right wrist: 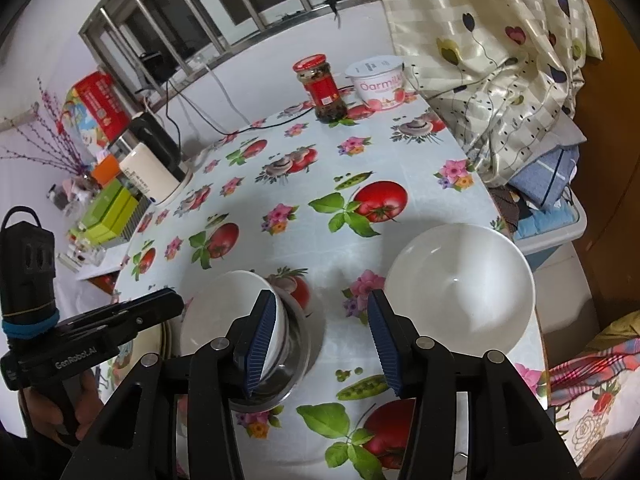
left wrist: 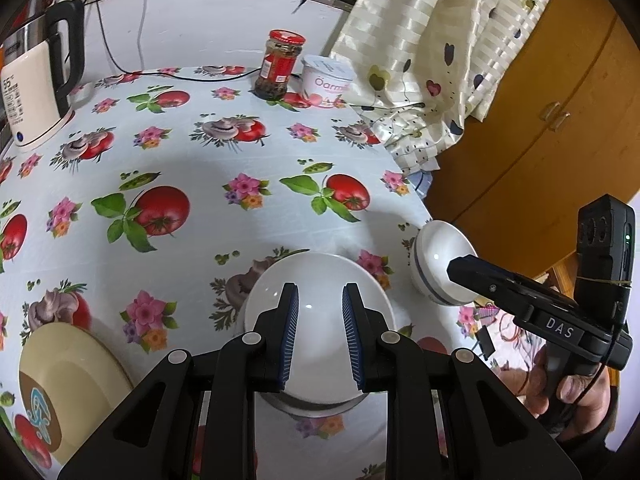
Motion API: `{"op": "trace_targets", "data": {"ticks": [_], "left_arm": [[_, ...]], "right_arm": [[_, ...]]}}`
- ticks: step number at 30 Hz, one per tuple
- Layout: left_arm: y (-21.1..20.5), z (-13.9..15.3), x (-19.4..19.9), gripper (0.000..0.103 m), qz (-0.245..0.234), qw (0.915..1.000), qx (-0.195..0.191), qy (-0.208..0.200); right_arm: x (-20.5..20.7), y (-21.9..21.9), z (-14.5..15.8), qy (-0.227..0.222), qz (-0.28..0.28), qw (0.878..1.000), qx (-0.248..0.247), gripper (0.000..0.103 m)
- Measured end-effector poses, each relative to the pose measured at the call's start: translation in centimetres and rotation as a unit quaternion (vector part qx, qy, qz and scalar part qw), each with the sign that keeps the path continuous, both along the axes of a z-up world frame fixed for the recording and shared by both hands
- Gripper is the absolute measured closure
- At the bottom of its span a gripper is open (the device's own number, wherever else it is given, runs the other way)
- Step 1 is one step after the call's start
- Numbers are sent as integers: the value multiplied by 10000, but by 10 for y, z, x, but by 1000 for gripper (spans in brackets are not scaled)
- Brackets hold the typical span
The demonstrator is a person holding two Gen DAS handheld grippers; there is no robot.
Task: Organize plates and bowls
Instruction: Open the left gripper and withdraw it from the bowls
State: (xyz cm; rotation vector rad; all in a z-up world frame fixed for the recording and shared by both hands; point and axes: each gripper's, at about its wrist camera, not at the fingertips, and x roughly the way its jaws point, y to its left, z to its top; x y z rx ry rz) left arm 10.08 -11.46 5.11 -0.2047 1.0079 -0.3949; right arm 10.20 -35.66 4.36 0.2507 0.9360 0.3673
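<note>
A white bowl (left wrist: pixel 320 344) sits nested in a steel bowl (right wrist: pixel 292 344) near the table's front edge. My left gripper (left wrist: pixel 320 300) is open and hovers just above this white bowl (right wrist: pixel 224 312), empty. A second white bowl with a blue band (left wrist: pixel 438 264) stands to the right near the table edge. In the right wrist view this bowl (right wrist: pixel 460 288) is to the right of my right gripper (right wrist: pixel 322 304), which is open and empty between the two bowls. A cream plate (left wrist: pixel 72 376) lies at the front left.
A floral tablecloth (left wrist: pixel 240 160) covers the table. A kettle (left wrist: pixel 36 80) stands at the back left. A red-lidded jar (left wrist: pixel 280 64) and a yogurt tub (left wrist: pixel 326 80) stand at the back. A curtain (left wrist: pixel 420 60) hangs over the right edge.
</note>
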Motion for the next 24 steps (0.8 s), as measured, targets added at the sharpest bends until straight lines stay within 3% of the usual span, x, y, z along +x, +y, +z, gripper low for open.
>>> {"op": "trace_targets", "data": {"ticks": [24], "left_arm": [[-60, 1, 14, 80, -564, 9984, 81, 18]], "right_arm": [[-6, -47, -5, -42, -461, 9989, -9, 56]]}}
